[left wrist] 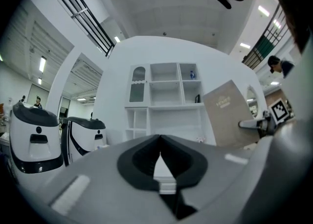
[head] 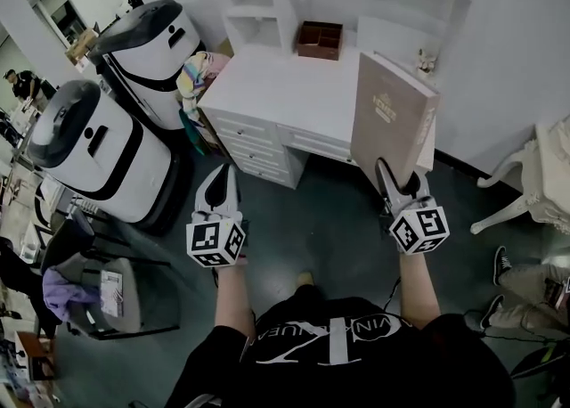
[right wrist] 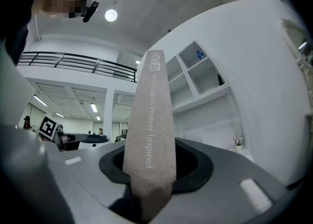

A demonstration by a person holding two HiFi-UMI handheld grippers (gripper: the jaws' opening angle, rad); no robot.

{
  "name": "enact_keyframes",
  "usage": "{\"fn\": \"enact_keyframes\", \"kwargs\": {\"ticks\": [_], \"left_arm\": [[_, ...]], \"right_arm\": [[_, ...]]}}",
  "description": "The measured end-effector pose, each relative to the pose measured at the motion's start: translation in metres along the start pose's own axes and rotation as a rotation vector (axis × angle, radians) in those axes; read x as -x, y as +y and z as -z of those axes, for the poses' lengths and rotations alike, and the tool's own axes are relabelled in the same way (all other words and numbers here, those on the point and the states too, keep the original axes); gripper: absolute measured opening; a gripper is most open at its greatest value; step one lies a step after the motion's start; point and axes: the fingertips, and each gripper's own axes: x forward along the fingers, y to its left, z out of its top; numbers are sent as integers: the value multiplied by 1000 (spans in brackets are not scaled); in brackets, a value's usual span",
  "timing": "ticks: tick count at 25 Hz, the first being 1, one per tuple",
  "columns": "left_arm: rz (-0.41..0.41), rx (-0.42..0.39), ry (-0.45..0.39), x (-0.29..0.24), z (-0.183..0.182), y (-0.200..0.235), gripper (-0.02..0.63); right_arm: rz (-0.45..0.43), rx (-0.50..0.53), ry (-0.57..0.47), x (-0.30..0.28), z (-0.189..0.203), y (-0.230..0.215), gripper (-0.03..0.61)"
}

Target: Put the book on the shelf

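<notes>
Head view: my right gripper (head: 398, 185) clamps the book (head: 392, 117) at its lower end, upright and off the desk (head: 276, 85), below the shelf (head: 252, 12). My left gripper (head: 218, 191) is closed on nothing, tips touching.

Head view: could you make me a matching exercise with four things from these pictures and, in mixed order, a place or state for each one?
Things:
1. book
2. left gripper
3. box
4. desk

Places or states:
a. shut, holding nothing
b. white, under the shelves
c. brown, at the back of the desk
d. held in the right gripper

Pairs: 1-d; 2-a; 3-c; 4-b
</notes>
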Motion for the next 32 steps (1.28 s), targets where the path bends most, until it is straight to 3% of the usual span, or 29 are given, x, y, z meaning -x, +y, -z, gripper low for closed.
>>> {"fn": "enact_keyframes", "kwargs": {"ticks": [8, 15, 24, 32], "left_arm": [[34, -16, -4, -57, 11, 77, 0], [42, 36, 29, -75, 41, 114, 0], [51, 50, 34, -122, 56, 142, 0], [86, 12, 34, -216, 43, 165, 0]], "right_arm": [[30, -8, -18, -87, 20, 25, 178], [22, 13, 25, -133, 38, 45, 178], [37, 19, 50, -187, 57, 34, 178], [39, 6, -3, -277, 48, 5, 178]]}}
